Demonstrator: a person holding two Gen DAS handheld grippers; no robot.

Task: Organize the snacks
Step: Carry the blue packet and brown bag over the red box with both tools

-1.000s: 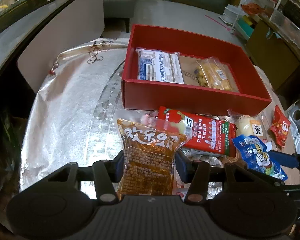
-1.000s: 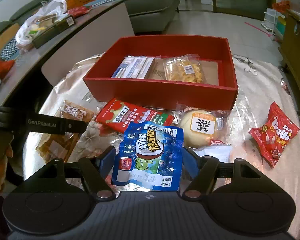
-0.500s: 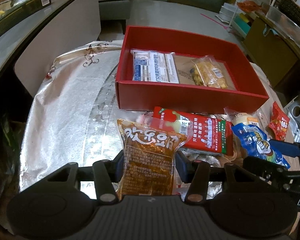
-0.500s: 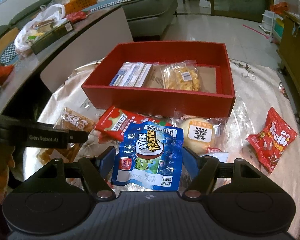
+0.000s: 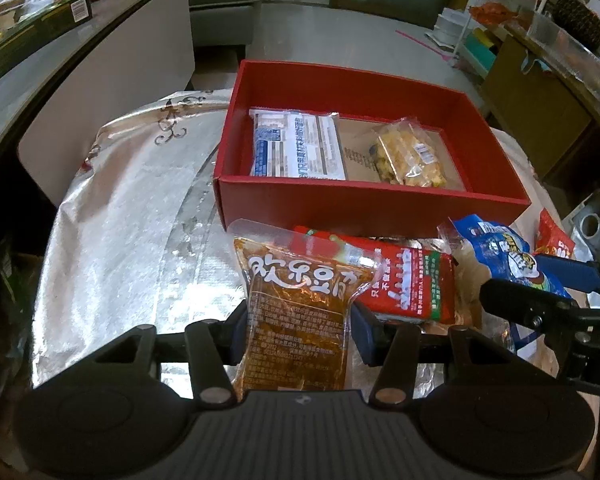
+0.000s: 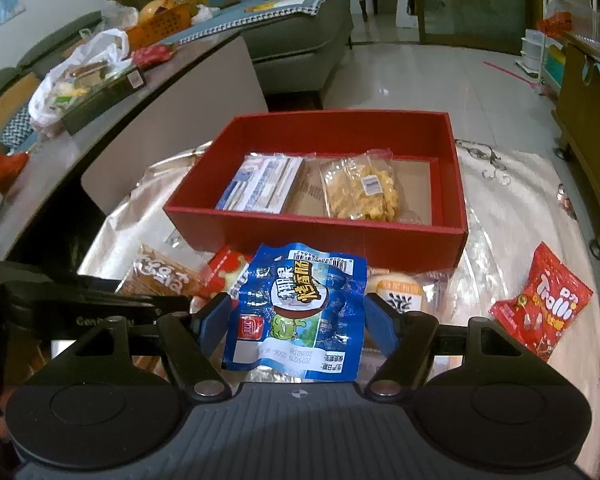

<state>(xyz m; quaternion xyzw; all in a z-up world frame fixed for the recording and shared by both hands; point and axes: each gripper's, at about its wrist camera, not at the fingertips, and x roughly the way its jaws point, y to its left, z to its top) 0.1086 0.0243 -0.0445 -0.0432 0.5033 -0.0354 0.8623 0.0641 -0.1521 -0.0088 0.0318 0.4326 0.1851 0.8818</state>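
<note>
My left gripper (image 5: 298, 330) is shut on an orange-brown snack pouch (image 5: 300, 316) with white lettering, held up in front of the red box (image 5: 364, 208). My right gripper (image 6: 296, 320) is shut on a blue sausage packet (image 6: 300, 312), also lifted before the red box (image 6: 312, 228). Inside the box lie a blue-and-white packet (image 5: 298, 148) on the left and a clear bag of yellow snacks (image 5: 410, 152) in the middle. The blue packet (image 5: 504, 256) and the right gripper's arm show at the right of the left wrist view.
On the silver tablecloth (image 5: 132, 208) in front of the box lie a long red packet (image 5: 404, 280), a round bun in clear wrap (image 6: 400, 292) and a red Trolli bag (image 6: 540, 308). A grey counter (image 6: 60, 148) with bags stands left; a sofa (image 6: 300, 52) behind.
Both grippers have risen a little and tilted with their packets, so the red box sits lower and closer to centre in both views. The grips are unchanged.
</note>
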